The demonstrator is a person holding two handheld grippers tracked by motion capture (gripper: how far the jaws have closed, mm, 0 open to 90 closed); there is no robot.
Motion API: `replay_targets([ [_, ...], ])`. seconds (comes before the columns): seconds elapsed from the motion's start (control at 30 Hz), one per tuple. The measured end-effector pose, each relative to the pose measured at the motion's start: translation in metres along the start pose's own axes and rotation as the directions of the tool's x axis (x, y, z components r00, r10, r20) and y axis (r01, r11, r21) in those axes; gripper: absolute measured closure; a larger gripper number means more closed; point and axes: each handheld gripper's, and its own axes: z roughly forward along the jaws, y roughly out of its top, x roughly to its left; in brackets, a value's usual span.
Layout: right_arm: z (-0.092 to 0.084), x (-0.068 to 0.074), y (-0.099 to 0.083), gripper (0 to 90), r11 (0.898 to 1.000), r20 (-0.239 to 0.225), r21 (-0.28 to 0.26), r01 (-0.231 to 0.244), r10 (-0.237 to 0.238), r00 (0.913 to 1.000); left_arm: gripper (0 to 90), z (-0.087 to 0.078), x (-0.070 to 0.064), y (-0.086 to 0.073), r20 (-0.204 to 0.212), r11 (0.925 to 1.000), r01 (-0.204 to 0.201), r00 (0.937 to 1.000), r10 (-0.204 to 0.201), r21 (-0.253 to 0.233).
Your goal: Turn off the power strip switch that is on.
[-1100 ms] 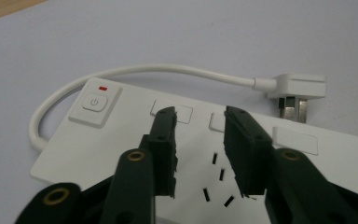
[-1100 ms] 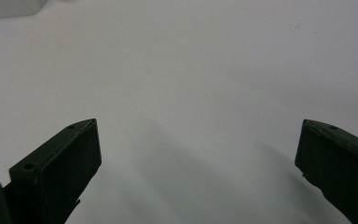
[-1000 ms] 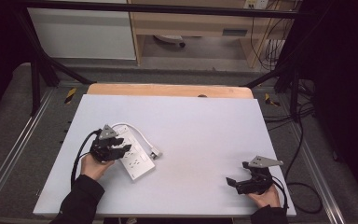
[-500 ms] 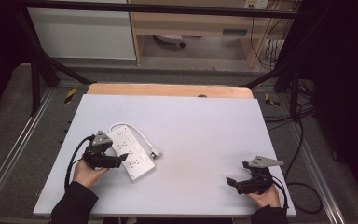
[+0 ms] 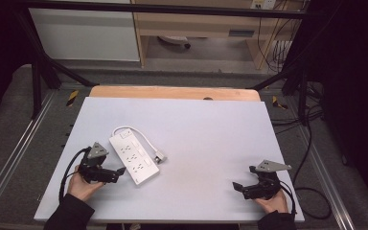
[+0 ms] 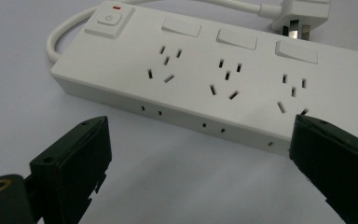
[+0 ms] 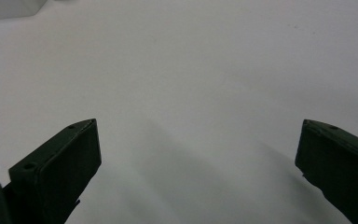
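Observation:
A white power strip (image 5: 133,156) with three sockets and a switch lies flat on the white table (image 5: 211,134), left of the middle. Its short cable loops round to a plug (image 5: 160,155) beside it. My left gripper (image 5: 120,171) sits just to the strip's near-left, pointing at its long side. In the left gripper view the strip (image 6: 214,70) and plug (image 6: 303,11) lie just beyond my left gripper (image 6: 200,154), whose jaws have just been opening and stand wide with nothing between them. My right gripper (image 5: 238,187) rests at the front right, open over bare table (image 7: 198,154).
A wooden board (image 5: 172,92) edges the table's far side. A black frame surrounds the table, with a white cabinet (image 5: 84,33) behind it. Cables (image 5: 311,143) trail on the floor to the right.
My left gripper has drawn back toward the near-left, away from the power strip, and its jaws have opened. The strip stays on the table. The right gripper has not moved.

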Motion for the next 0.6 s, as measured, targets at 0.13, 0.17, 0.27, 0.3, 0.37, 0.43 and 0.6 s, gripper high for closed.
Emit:
replay_targets([
  [0.13,0.000,0.000,0.000,0.8,1.000,0.000,0.000,-0.002,0.002,1.0000,4.9,-0.003,0.000,-0.007,-0.004,1.0000,0.000,1.0000,0.000,0.003],
  [0.17,0.000,0.000,0.000,0.8,1.000,0.000,0.001,-0.005,0.005,1.0000,5.0,-0.004,0.000,-0.009,-0.003,1.0000,-0.001,1.0000,0.001,0.003],
  [0.27,0.000,0.000,0.000,0.8,1.000,0.000,0.001,-0.005,0.005,1.0000,4.9,-0.005,0.000,-0.015,-0.005,1.0000,0.000,1.0000,0.000,0.007],
  [0.3,0.000,0.000,0.000,0.8,1.000,0.000,0.001,-0.002,0.002,1.0000,5.0,-0.005,0.000,-0.016,0.002,1.0000,0.002,1.0000,-0.002,0.007],
  [0.37,0.000,0.000,0.000,0.8,1.000,0.000,0.003,-0.004,0.004,1.0000,4.9,-0.005,-0.001,-0.019,0.002,1.0000,0.002,1.0000,-0.002,0.005],
  [0.43,0.000,0.000,0.000,0.7,1.000,0.001,0.001,-0.005,0.005,1.0000,5.0,-0.005,-0.001,-0.022,0.005,1.0000,0.002,1.0000,-0.002,0.003],
  [0.6,0.000,0.000,0.000,0.8,1.000,0.002,-0.001,-0.005,0.005,1.0000,4.9,-0.005,-0.004,-0.031,0.002,1.0000,-0.007,1.0000,0.007,0.004],
])
